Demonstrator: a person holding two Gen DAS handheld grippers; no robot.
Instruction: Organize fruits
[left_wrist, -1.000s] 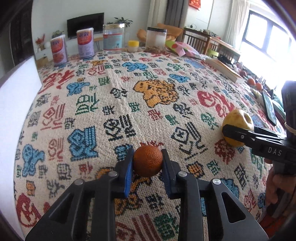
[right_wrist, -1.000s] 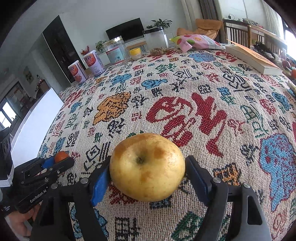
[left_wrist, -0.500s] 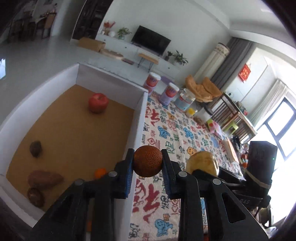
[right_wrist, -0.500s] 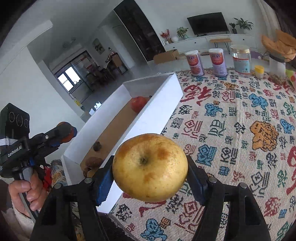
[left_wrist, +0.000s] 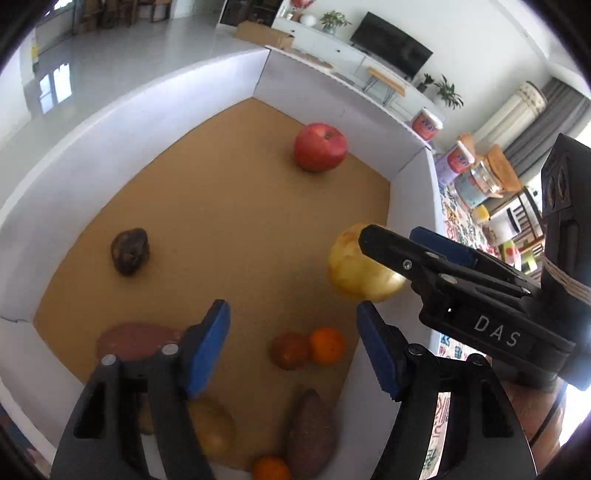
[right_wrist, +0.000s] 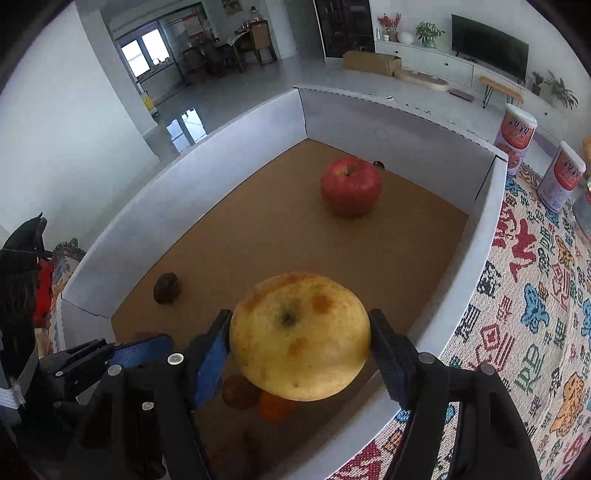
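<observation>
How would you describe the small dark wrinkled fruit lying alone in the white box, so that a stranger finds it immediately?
Start at the large white box with a brown cardboard floor beside the patterned tablecloth. Inside, look opposite the big red apple, toward the left wall. There a small dark brown wrinkled fruit lies by itself; it is much darker than the bright oranges and touches nothing.

The place was a home living room: a flat television (right_wrist: 489, 48) stood on a long white cabinet (right_wrist: 461, 68) with potted plants (right_wrist: 428, 31), a dining table with chairs (right_wrist: 229, 46) sat farther back, and grey curtains (left_wrist: 550, 125) hung by the window.
</observation>
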